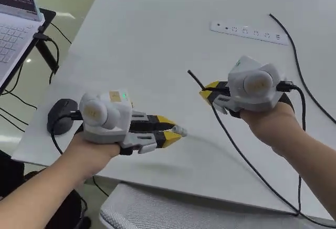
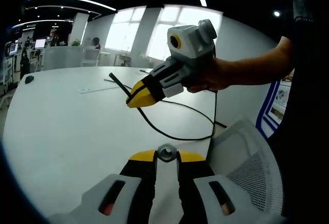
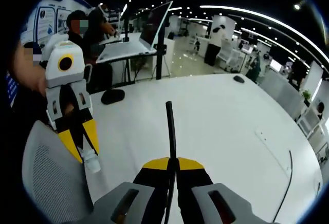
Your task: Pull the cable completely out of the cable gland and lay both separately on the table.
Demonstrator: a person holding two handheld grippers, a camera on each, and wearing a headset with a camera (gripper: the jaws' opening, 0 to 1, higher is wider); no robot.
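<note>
In the head view the left gripper (image 1: pixel 173 132) at 7 o'clock is pinching the cable gland (image 1: pixel 180 131) in its nearly closed tips. In the left gripper view the cable gland is sitting at 6 o'clock between the jaws. In the right gripper view the right gripper (image 3: pixel 172 162) is clamping tight on the black cable (image 3: pixel 169 124), which is pointing to 12 o'clock.

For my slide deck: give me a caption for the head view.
Left claw holds the cable gland, right claw grips the freed black cable, both above the table.
</note>
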